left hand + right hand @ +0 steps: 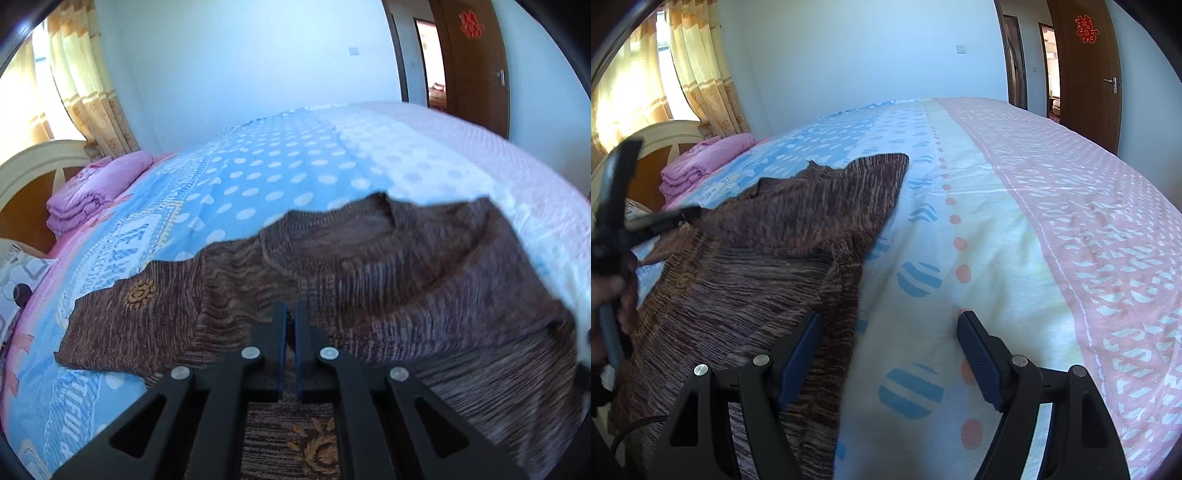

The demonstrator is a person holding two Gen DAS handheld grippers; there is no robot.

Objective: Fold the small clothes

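Nearest the lens in the left wrist view we saw the left gripper, its two blue-padded fingers drawn together until only a sliver of gap remained, clenched. Whether a fold of knit was pinched between the tips we could not tell; the tips lay directly over the brown sweater and the cloth around them was blurred. Outward from those tips, the sweater spread across the bed, its round neckline toward the far side and its body running back under the gripper toward us. One sleeve stretched away to the left, its cuff end resting on the blue dotted sheet, with a small yellow flower motif on it.

In the right wrist view, the right gripper stood released, with its fingers spread wide. Its left pad sat over the sweater's edge, and the right pad was over bare sheet. Nothing was pressed between them. From there the sweater's other sleeve pointed up and away to a squared cuff. The garment's long axis ran from the lower left toward the bed's middle. Farther off lay a folded pink quilt by the headboard, curtains, and a wooden door.
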